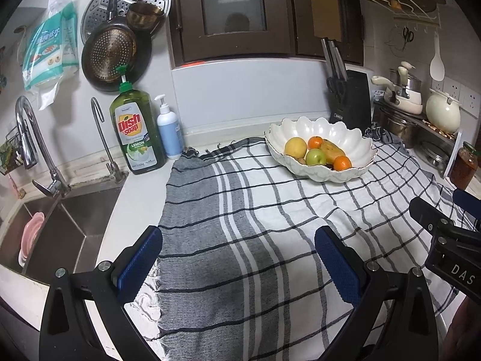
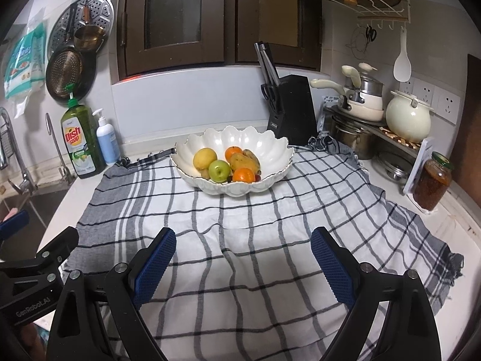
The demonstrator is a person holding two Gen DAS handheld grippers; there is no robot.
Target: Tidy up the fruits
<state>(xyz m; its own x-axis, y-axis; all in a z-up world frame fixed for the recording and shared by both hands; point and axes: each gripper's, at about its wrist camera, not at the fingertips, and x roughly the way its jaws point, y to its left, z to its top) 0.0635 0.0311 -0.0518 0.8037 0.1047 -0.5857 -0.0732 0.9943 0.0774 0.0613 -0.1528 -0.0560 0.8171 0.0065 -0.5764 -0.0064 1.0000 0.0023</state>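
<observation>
Both claws, left claw [image 1: 237, 258] and right claw [image 2: 243, 258], gape empty; scalloped bowl [image 2: 264, 144] holds smooth fruit.

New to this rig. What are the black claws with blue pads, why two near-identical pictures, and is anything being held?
No robot here: a person holds a hand-held two-finger gripper in each hand, and each gripper carries a fisheye camera looking forward along its fingers. So one picture is the left gripper view and the other the right gripper view, both of one kitchen counter. The blue parts are the finger pads.

Both grippers are open and hold nothing; only the checked cloth shows between the fingers. Each view also catches the other gripper at its edge.

On the cloth stands a white scalloped bowl with a yellow fruit, a green apple, two oranges and a mango-like fruit. Dish soap and a knife block stand behind.
</observation>
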